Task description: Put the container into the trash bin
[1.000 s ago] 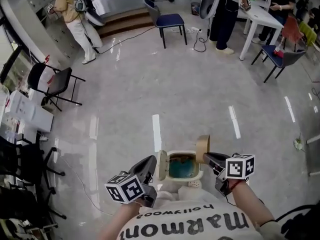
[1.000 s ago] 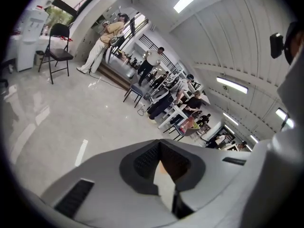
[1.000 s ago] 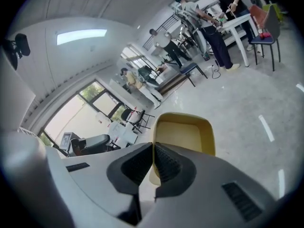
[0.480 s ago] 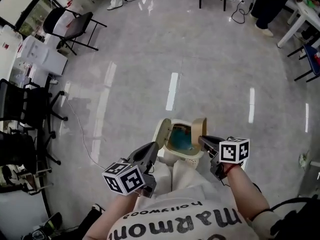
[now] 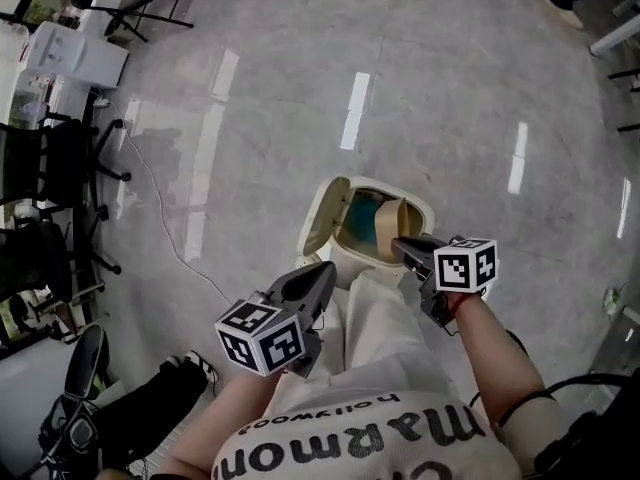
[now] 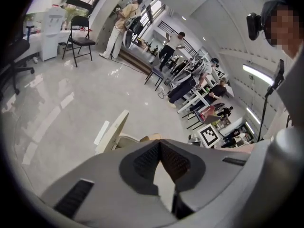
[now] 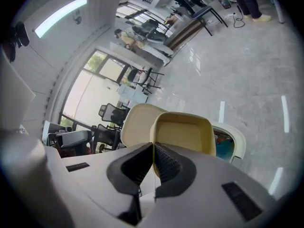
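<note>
A cream trash bin [image 5: 423, 214] stands on the floor in front of the person, its lid [image 5: 322, 218] swung open to the left and a blue liner [image 5: 362, 211] inside. My right gripper [image 5: 397, 244] is shut on the edge of a beige container [image 5: 386, 231], which it holds upright over the bin's opening. In the right gripper view the container [image 7: 183, 133] stands just past the jaws, with the lid [image 7: 136, 122] behind it and the bin rim [image 7: 237, 140] to the right. My left gripper [image 5: 322, 271] is shut and holds nothing, a little short of the lid [image 6: 112, 131].
Glossy grey floor lies all around the bin. Black office chairs [image 5: 45, 183] and a white cabinet [image 5: 75, 56] stand at the far left, with a cable [image 5: 165, 223] trailing across the floor. People, chairs and tables [image 6: 190, 91] are far off across the room.
The head view has tilted down, so the bin sits higher in it. My right gripper has carried the container from the bin's right side to over its opening. The left gripper stays shut.
</note>
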Tool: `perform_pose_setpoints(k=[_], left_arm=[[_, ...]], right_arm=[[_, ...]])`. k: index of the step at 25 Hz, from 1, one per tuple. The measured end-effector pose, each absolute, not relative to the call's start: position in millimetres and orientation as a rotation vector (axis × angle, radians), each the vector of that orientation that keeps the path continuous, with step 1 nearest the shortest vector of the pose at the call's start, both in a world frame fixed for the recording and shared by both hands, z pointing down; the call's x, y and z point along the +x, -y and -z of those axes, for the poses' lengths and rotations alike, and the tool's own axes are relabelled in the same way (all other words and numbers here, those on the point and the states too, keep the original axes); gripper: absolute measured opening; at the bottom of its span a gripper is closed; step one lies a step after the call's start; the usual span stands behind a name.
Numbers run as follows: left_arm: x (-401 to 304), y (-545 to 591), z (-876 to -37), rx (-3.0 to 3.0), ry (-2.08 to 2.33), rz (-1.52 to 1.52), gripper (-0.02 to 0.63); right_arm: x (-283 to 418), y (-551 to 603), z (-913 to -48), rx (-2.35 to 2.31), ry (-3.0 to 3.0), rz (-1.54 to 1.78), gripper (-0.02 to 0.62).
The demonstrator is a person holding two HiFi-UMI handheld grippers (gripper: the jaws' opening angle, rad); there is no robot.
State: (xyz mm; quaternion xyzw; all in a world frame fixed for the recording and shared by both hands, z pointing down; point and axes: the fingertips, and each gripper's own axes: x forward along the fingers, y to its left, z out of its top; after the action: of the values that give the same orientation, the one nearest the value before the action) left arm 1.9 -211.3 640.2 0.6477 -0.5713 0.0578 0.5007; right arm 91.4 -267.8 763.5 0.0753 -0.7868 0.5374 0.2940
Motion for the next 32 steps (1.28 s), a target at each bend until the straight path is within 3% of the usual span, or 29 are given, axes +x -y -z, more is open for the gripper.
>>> perform_pose_setpoints(k=[13, 32], left_arm=[[60, 174, -733, 1.566, 1.185, -0.418, -0.006], [40, 160, -778, 1.467, 1.216, -0.309, -0.007]], right_arm=[[104, 254, -859, 0.247, 1.878, -1.467, 0.012], [91, 246, -953, 0.395, 1.695, -1.302, 0.012]])
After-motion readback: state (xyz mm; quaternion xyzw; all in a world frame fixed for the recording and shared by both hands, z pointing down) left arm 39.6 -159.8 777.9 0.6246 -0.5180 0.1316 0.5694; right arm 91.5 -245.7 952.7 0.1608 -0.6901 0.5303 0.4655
